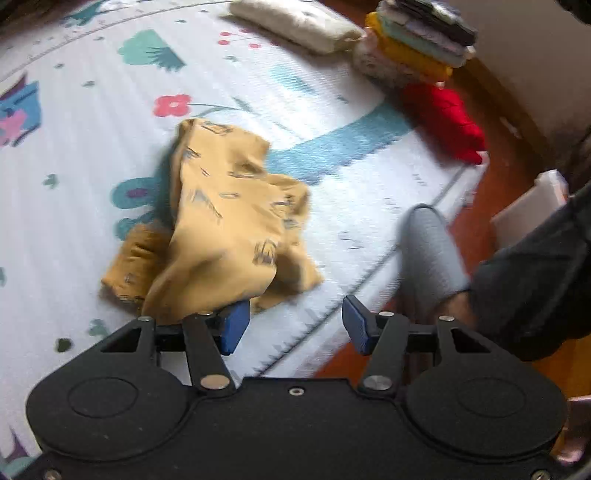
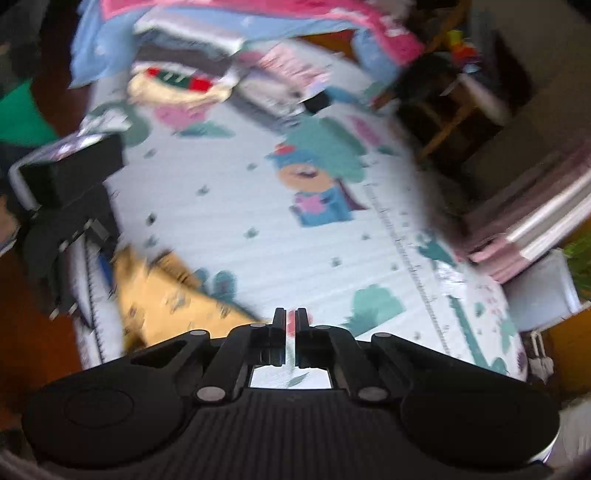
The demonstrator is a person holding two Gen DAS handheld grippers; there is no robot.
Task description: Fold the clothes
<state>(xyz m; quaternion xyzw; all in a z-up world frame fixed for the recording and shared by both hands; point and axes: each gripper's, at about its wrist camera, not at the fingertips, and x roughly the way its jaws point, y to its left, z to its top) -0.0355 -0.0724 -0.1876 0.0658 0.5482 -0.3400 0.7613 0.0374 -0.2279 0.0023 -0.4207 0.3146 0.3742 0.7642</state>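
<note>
mustard garment (image 1: 225,221) mid-mat (image 1: 92,155), open room around

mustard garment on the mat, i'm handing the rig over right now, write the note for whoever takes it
Left gripper: open, nothing between its blue pads; the mustard garment drapes over the left pad's tip.
Right gripper: shut, empty, over bare play mat, right of the garment.
The garment lies crumpled on the mat, not yet folded.
Done: a folded stack and a cream bundle at the mat's far edge; a red item sits beside them.
Left: spread the garment flat, fold it, add it to the stack.
</note>
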